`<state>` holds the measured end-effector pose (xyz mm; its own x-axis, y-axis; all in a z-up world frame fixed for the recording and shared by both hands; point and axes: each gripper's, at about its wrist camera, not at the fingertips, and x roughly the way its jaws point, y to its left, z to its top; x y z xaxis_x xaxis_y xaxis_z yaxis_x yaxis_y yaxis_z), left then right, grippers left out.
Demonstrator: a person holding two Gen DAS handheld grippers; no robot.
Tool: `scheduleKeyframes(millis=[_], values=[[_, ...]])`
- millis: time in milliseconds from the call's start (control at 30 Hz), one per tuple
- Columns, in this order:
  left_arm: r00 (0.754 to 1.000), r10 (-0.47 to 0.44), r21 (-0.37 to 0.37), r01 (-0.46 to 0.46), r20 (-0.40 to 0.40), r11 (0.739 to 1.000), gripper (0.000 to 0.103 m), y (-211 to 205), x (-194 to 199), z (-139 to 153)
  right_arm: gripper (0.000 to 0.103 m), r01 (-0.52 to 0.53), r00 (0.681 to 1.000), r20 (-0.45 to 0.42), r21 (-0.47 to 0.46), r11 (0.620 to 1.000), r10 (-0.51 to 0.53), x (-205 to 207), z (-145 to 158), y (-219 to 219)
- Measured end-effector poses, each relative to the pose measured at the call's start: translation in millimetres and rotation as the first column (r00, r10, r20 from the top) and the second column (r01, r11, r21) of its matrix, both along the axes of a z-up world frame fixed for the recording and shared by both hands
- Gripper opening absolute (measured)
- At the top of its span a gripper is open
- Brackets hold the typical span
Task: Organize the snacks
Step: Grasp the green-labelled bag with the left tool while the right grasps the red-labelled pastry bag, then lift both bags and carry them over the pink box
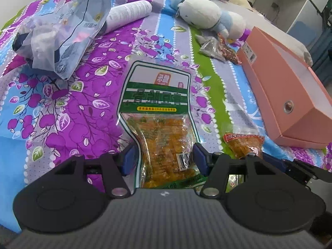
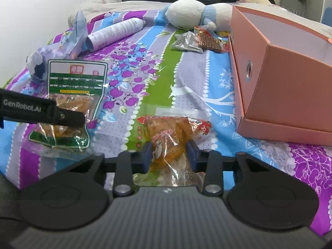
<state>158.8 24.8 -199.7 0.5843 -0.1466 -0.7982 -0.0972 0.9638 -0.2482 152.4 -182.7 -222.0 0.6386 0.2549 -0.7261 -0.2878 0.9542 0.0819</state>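
A green-and-white snack bag with orange contents lies on the flowered bedspread between the blue pads of my left gripper, whose jaws press its sides. It also shows in the right wrist view, with the left gripper's finger across it. A small red-and-orange snack packet lies between the pads of my right gripper, which pinches it. That packet also shows in the left wrist view. A pink box stands to the right.
A white-and-blue plush toy, a white spray can and a crumpled blue plastic bag lie at the back of the bed. Two more small snack packets lie beside the plush toy. The pink box also shows in the left wrist view.
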Motion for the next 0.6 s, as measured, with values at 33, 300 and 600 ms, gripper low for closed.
scheduleKeyframes(millis=[33,300,600], values=[[1.0,-0.003,-0.001,0.003,0.003,1.0,0.064,-1,0,2,0.035,0.003,1.0,0.001,0.009,1.0,-0.003,-1,3,-1],[0.999,-0.031,-0.016,0.031,0.037,0.999,0.065,-5,2,28,0.034,0.03,0.999,0.038,0.029,0.999,-0.031,-1,37,-11],[0.993,-0.065,-0.038,0.069,0.103,0.997,0.065,-10,10,70,0.034,0.055,0.992,0.108,0.062,0.997,-0.062,2,86,-24]])
